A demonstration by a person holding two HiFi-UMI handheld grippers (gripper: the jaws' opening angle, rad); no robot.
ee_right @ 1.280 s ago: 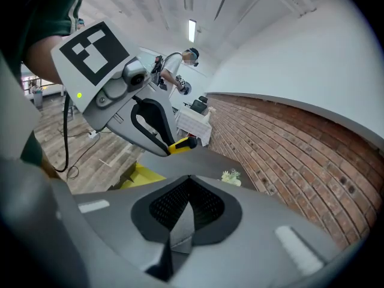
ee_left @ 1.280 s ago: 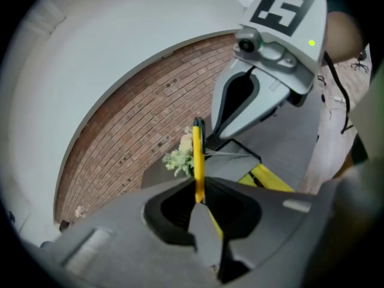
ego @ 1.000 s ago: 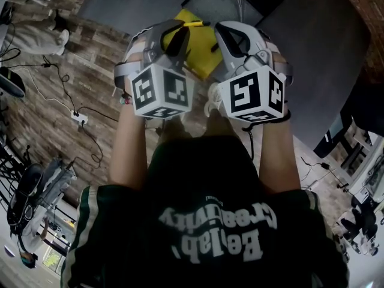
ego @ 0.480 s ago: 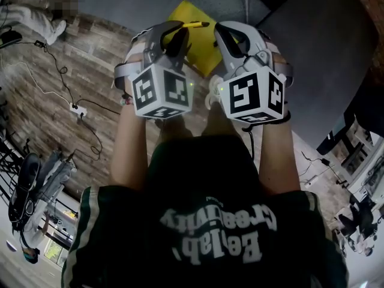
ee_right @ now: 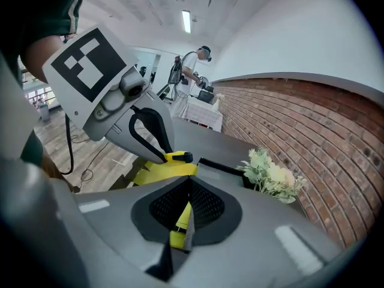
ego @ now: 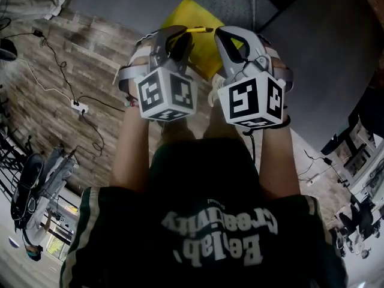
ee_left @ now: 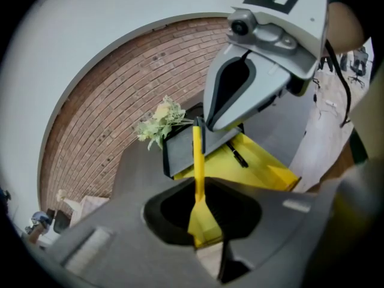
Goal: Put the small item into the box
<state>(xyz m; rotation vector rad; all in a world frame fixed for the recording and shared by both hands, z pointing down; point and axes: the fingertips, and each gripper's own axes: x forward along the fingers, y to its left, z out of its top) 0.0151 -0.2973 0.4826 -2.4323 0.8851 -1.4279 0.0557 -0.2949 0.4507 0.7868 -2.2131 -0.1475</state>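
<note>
My left gripper (ego: 180, 36) (ee_left: 198, 185) is shut on a yellow pen (ego: 193, 30) (ee_left: 197, 155) with a black cap (ee_right: 182, 157); the pen sticks out past the jaws. Below and beyond it an open yellow box (ego: 201, 56) (ee_left: 264, 167) (ee_right: 157, 173) sits on the grey table, with a black pen (ee_left: 237, 156) lying inside. My right gripper (ego: 223, 36) (ee_right: 189, 185) hangs beside the left one, shut, and I see nothing in its jaws. Both grippers are held close together, tips over the near part of the box.
A dark box (ee_left: 180, 152) (ee_right: 223, 168) with a pale flower bunch (ee_left: 159, 122) (ee_right: 270, 174) stands behind the yellow box. The round grey table (ego: 312, 47) meets a brick wall (ee_right: 300, 131). Cables and a power strip (ego: 78, 107) lie on the wooden floor. A person (ee_right: 191, 71) stands far off.
Both grippers have risen slightly and edged right, with the pen still in the left one. The yellow box and floor have shifted in the head view as the head moved.
</note>
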